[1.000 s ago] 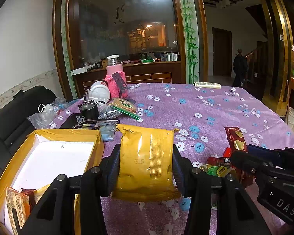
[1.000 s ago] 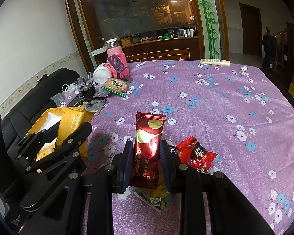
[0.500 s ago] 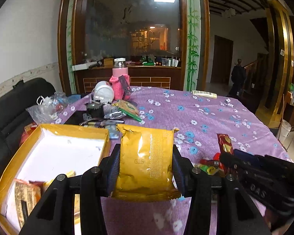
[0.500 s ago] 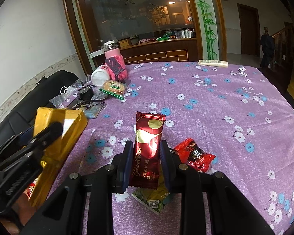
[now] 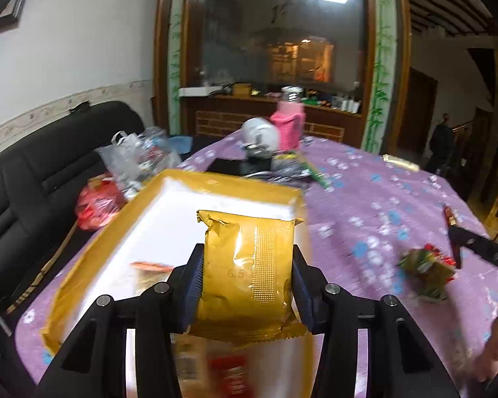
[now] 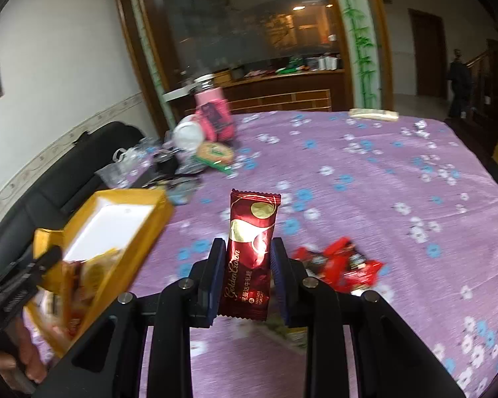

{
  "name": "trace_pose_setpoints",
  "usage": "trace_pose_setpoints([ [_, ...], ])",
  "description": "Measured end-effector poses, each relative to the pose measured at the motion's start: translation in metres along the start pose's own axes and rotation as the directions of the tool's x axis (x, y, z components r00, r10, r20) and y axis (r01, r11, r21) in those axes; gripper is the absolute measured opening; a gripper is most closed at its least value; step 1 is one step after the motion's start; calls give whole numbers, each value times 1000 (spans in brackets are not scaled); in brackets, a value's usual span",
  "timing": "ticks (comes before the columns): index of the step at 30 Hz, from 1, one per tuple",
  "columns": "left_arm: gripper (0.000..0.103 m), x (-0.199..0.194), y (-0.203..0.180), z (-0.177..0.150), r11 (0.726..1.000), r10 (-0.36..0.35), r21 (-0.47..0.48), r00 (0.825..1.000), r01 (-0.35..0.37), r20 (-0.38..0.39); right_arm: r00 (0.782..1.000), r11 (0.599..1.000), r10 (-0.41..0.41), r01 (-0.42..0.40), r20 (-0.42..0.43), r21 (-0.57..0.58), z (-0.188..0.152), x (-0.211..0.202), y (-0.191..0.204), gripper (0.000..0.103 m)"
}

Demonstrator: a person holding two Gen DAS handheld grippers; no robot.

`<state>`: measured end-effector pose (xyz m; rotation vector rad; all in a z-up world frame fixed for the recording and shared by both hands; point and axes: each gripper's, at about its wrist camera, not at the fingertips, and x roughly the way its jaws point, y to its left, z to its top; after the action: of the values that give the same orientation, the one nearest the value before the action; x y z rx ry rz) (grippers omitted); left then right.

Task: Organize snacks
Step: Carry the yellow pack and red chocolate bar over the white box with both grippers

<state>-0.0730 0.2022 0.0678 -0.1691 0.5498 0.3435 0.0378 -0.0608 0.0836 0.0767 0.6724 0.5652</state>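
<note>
Purple flowered cloth [image 6: 365, 179] covers a large table in a dim room with dark wood panelling. On the left wrist view, the left gripper [image 5: 248, 285] clamps a gold foil snack packet [image 5: 247, 275] upright between its two pads. Directly beneath and ahead of it sits a yellow box [image 5: 93, 248] with a white inside, already holding a few blurred wrappers. Off to that gripper's right, a small heap of wrapped sweets [image 5: 426, 273] lies on the cloth.

On the right wrist view, the right gripper [image 6: 248, 267] is closed on a dark red wafer bar [image 6: 250, 255], held upright. Just to its right lie red sweet wrappers [image 6: 340, 265]. To its left stands the same box, with the other gripper over its near end. Far ahead, a pink bottle [image 6: 214, 116] stands among clutter.
</note>
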Motion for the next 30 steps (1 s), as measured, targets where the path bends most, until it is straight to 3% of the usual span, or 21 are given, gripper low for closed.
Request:
trace_pose_setpoints([
  [5, 51, 3, 35, -9, 997, 47, -56, 999, -47, -14, 993, 993, 108, -110, -42, -35, -3, 6, 49, 27],
  [12, 51, 15, 67, -22, 992, 69, -104, 997, -73, -46, 961, 963, 237, -251, -142, -94, -27, 31, 132, 27],
  [15, 52, 13, 69, -22, 993, 83, -84, 996, -86, -30, 951, 951, 253, -278, -181, -132, -38, 40, 160, 27],
  [20, 52, 15, 76, -24, 994, 50, -98, 998, -52, -24, 946, 942, 250, -287, -206, -176, -48, 48, 184, 27],
  [30, 53, 23, 80, -22, 990, 10, -137, 999, -17, -51, 942, 939, 244, -289, -232, -186, -57, 66, 191, 27],
])
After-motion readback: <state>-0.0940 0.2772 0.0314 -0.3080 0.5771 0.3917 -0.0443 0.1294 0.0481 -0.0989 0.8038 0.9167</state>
